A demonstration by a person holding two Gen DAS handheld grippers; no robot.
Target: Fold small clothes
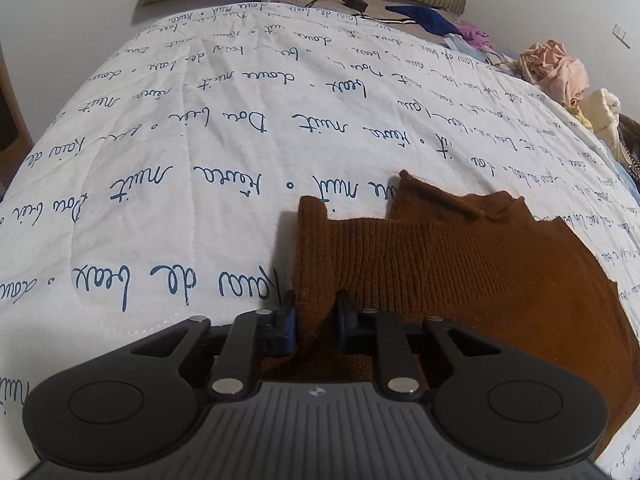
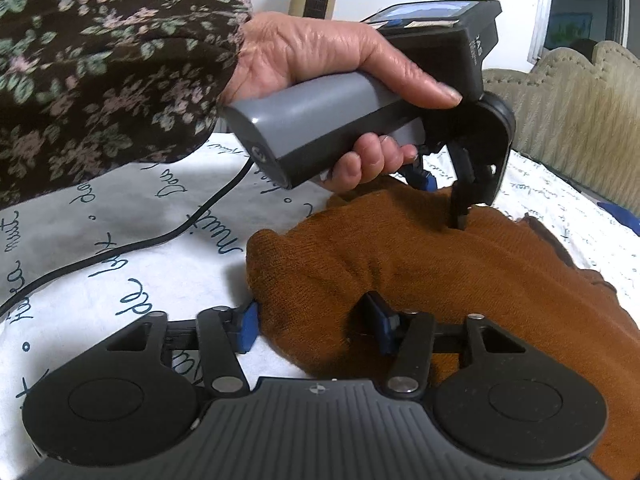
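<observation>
Pinching a raised ridge of the brown knit sweater [image 1: 440, 264] with my left tool [image 1: 316, 312]: both blue pads are pressing into the fabric, so it's a grip, not a hover. My right tool [image 2: 314, 324] is sitting half spread around the sweater's rounded near edge; the left pad is touching the knit, the right pad is resting on top of it. I'm not counting that as a grip yet.

To do this step well, I'm thinking:
- close the right tool fully on that edge before lifting, so both ends come up together
- make sure each tool is taking every layer at its spot, or the fold will be sagging
- keep the 2 tools level while carrying the fabric over, then lay it flat

Position: the sweater is lying on the white bedspread [image 1: 200, 140] with script print, at the near edge of the bed, bunched and not yet folded flat. In the right wrist view my left hand [image 2: 320, 56] is holding the left tool directly above the sweater's middle, beyond my right tool, both biting the same garment.
</observation>
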